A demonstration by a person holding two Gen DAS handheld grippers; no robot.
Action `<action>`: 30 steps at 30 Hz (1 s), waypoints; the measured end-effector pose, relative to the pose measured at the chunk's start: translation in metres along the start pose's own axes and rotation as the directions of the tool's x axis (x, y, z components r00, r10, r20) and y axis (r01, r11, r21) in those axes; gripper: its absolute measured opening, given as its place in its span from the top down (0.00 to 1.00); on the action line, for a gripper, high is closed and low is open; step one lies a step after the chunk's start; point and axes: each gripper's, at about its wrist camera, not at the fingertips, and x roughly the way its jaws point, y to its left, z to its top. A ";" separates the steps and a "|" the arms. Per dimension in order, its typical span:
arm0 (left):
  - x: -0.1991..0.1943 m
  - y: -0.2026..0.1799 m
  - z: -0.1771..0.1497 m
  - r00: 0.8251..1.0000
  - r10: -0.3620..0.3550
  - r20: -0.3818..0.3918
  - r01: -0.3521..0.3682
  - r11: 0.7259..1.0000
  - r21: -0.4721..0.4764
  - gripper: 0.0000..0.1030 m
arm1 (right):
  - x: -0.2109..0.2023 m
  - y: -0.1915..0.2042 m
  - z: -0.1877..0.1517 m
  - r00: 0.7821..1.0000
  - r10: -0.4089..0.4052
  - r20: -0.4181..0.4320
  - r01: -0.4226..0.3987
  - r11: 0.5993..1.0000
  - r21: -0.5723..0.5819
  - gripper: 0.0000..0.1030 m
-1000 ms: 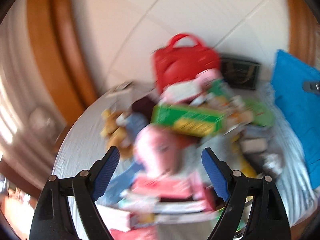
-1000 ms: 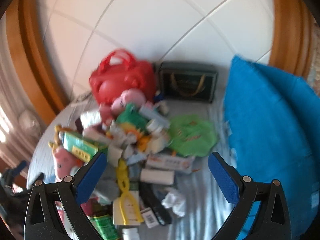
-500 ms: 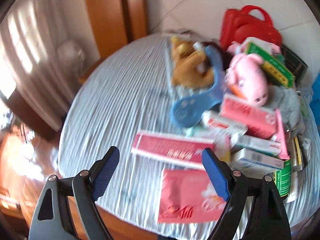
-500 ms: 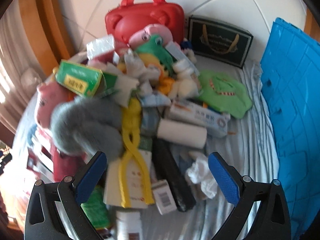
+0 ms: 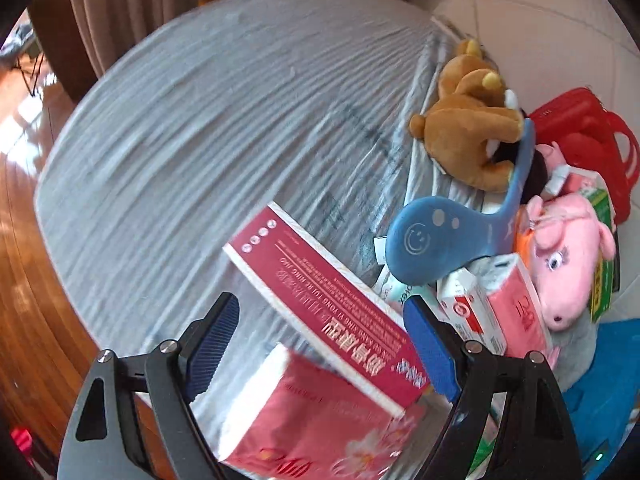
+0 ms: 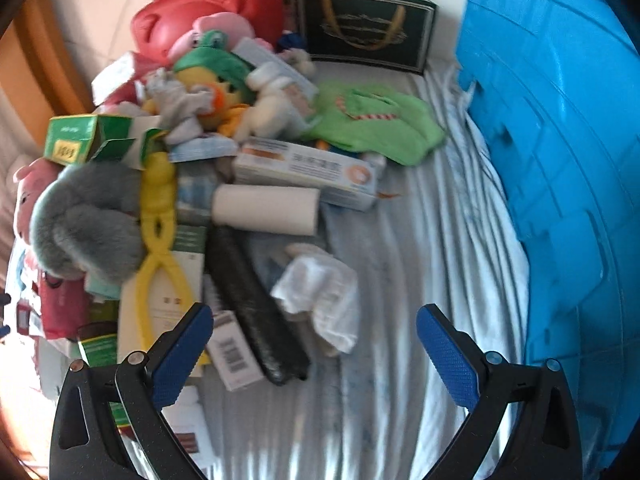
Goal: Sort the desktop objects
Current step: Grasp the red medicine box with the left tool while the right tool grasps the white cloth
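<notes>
A heap of boxes and plush toys covers part of a round table with a grey striped cloth (image 5: 192, 120). My left gripper (image 5: 320, 344) is open above a long dark red box (image 5: 320, 300) that lies across a pink packet (image 5: 312, 424); the pads do not touch either. Beside them lie a blue plush (image 5: 436, 240), a brown plush (image 5: 472, 132) and a pink pig plush (image 5: 568, 252). My right gripper (image 6: 316, 352) is open over a crumpled white tissue (image 6: 324, 292) and a black stick-shaped object (image 6: 256, 304), holding nothing.
A blue plastic crate (image 6: 560, 160) stands at the right edge. A red handbag (image 6: 208, 12) and a dark gift bag (image 6: 364, 28) stand at the back by the wall. A white roll (image 6: 264, 208), a toothpaste box (image 6: 308, 168), yellow tongs (image 6: 160, 240) and a grey plush (image 6: 84, 220) lie in the heap.
Both grippers have sunk toward the table. The left one rolled and swung to the heap's near edge, over the red box. The right one came down closer to the tissue and black object.
</notes>
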 end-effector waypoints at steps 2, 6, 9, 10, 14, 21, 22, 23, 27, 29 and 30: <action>0.013 0.001 0.003 1.000 -0.006 -0.023 0.005 1.000 -0.021 0.19 | 0.001 -0.006 -0.002 1.000 -0.001 -0.005 0.001 1.000 0.015 0.00; 0.013 -0.007 0.004 1.000 -0.013 0.006 0.012 0.999 0.031 0.40 | 0.004 -0.012 -0.006 1.000 -0.004 -0.015 0.004 1.000 0.018 0.00; -0.002 -0.012 0.005 0.999 0.002 0.055 -0.007 0.995 0.104 0.57 | 0.010 -0.013 -0.008 0.999 0.007 -0.041 -0.006 1.000 0.020 0.00; -0.006 -0.012 0.006 0.997 0.009 0.072 -0.018 0.993 0.120 0.57 | 0.015 -0.012 -0.008 0.998 0.008 -0.059 -0.007 1.000 0.019 0.00; -0.024 -0.007 0.011 0.987 0.043 0.152 -0.069 0.983 0.171 0.57 | 0.029 -0.010 -0.012 0.995 0.027 -0.094 -0.024 0.999 0.027 0.00; -0.045 -0.001 0.011 0.967 0.081 0.241 -0.133 0.969 0.209 0.57 | 0.052 -0.021 -0.004 0.991 0.037 -0.129 -0.031 0.998 0.051 0.24; -0.049 -0.003 0.009 0.964 0.082 0.253 -0.139 0.966 0.216 0.57 | 0.055 -0.022 -0.004 0.990 0.044 -0.135 -0.036 0.997 0.065 0.24; -0.050 -0.004 0.012 0.962 0.081 0.260 -0.140 0.965 0.220 0.57 | 0.061 -0.022 -0.003 0.989 0.049 -0.141 -0.038 0.996 0.081 0.22; -0.066 -0.013 0.007 0.954 0.061 0.295 -0.140 0.957 0.256 0.57 | 0.085 -0.019 -0.004 0.984 0.042 -0.174 -0.026 0.995 0.093 0.50; -0.078 -0.020 0.004 0.945 0.054 0.323 -0.149 0.949 0.278 0.57 | 0.087 -0.019 -0.005 0.984 0.049 -0.171 -0.031 0.994 0.105 0.75; -0.084 -0.023 0.001 0.940 0.052 0.336 -0.155 0.945 0.287 0.57 | 0.084 -0.020 -0.006 0.985 0.054 -0.162 -0.037 0.993 0.111 0.76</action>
